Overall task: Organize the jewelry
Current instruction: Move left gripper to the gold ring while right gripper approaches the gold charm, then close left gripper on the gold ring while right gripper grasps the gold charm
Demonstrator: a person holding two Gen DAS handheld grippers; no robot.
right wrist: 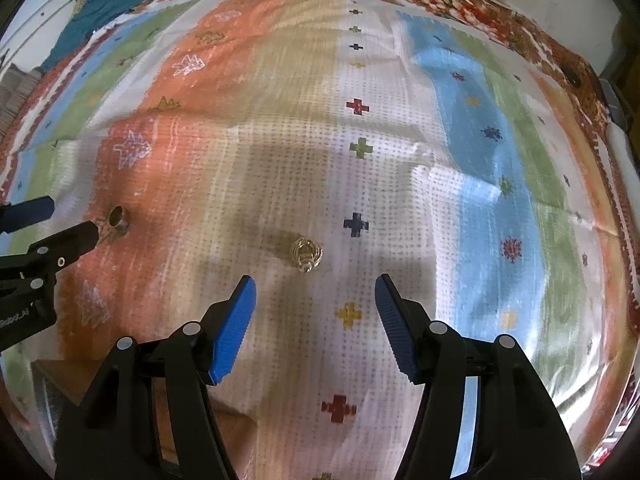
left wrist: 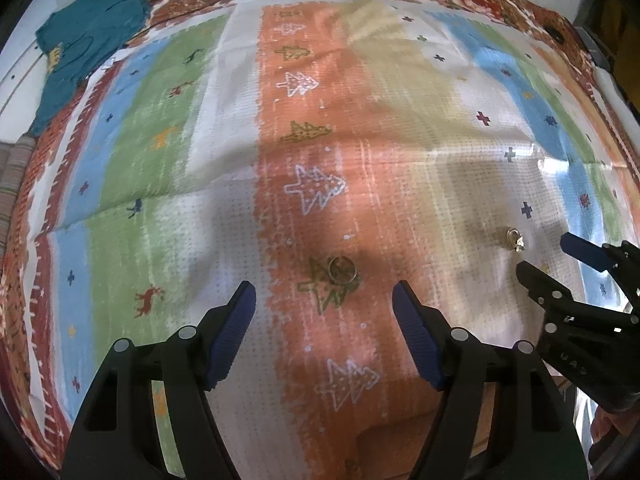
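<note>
Right now you are on the approach, both grippers spread and empty: left gripper [left wrist: 324,294] just short of the plain ring [left wrist: 341,270] on the orange stripe, right gripper [right wrist: 314,290] near the ornate ring [right wrist: 306,257] on white cloth, so next straddle each and close gently.

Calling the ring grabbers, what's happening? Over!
Left tool open above plain ring. Right tool open above fancy ring. Both rings lie free on striped cloth. Nothing blocking.
</note>
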